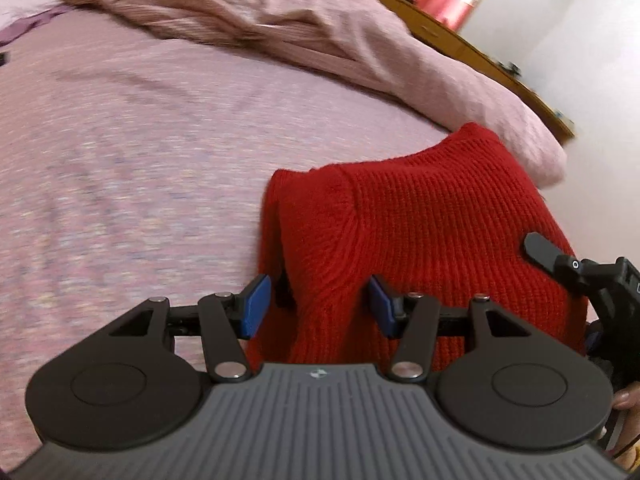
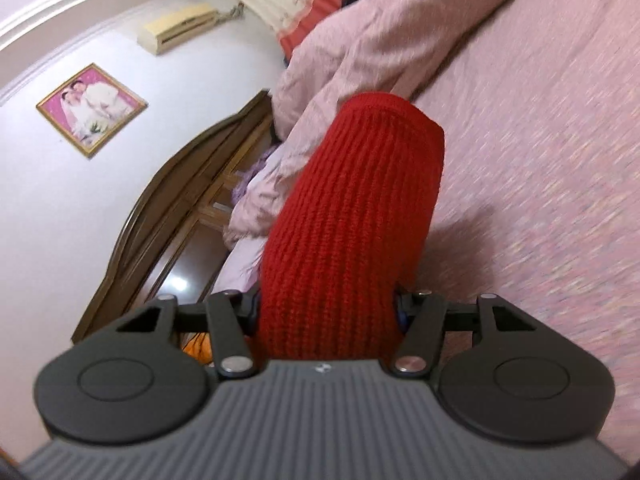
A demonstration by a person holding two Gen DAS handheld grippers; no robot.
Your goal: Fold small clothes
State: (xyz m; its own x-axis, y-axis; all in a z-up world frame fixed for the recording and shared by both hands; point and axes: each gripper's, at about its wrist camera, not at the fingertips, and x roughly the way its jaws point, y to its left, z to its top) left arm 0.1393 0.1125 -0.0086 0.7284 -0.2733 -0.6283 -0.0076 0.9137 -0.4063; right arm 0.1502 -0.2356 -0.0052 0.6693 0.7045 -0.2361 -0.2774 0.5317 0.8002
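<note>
A red knitted garment [image 1: 420, 220] is bunched up over the pink bed sheet [image 1: 140, 180]. My left gripper [image 1: 319, 306] is shut on its near fold, with the blue pads [image 1: 256, 308] on either side of the thick cloth. To the right, a black finger of my right gripper [image 1: 536, 246] rests against the same garment. In the right wrist view the red knit [image 2: 360, 220] stands up as a thick roll from between the jaws. My right gripper [image 2: 327, 312] is shut on it, and the cloth hides most of its pads.
A crumpled pink duvet [image 1: 260, 20] lies along the far side of the bed and shows in the right wrist view [image 2: 380, 40] too. A wooden headboard [image 2: 168, 208] and a white wall with a framed picture [image 2: 92, 108] stand beyond. A hand [image 1: 628, 396] shows at the right edge.
</note>
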